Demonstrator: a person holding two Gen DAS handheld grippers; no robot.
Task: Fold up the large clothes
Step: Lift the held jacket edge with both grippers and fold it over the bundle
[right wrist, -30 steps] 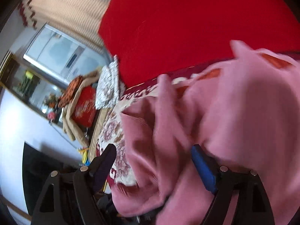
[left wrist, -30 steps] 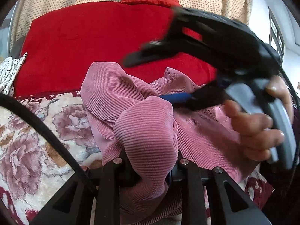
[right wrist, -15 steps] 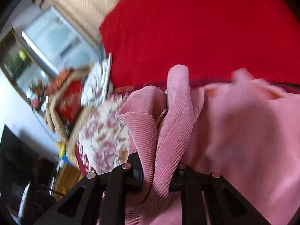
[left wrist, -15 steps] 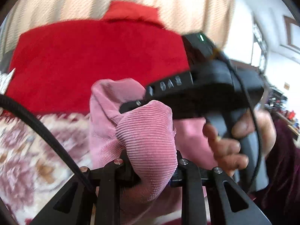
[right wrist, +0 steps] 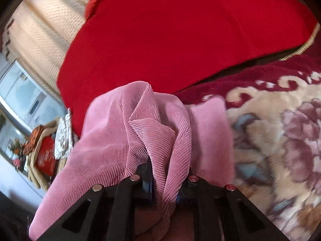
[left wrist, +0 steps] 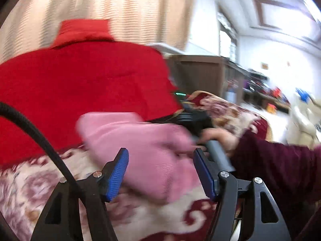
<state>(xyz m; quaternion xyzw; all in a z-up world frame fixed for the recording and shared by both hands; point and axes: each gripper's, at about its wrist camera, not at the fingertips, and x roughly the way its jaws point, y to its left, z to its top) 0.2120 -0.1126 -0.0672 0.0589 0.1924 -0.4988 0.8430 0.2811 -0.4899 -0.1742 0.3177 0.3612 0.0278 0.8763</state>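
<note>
Your left gripper has its jaws opening: the two blue ribbed pads stand well apart, and the pink ribbed garment lies in the gap between them without either pad pressing on it. The cloth there is blurred, so its exact folds cannot be read from the left wrist view.

Your right gripper has its jaws clamped tight on a bunched fold of the same garment. The cloth rises from between the fingers in several creased ridges and drapes down to the left of the gripper body. In the left wrist view the right gripper appears beyond the garment, gripped by your hand, with a dark maroon sleeve running off to the right.

The garment sits on a floral blanket in cream, pink and maroon, and part of it is lifted off that surface by the right gripper. A large red cushion stands directly behind the garment. A pale patterned curtain hangs behind the cushion. A black cable curves across the lower left of the left wrist view.
</note>
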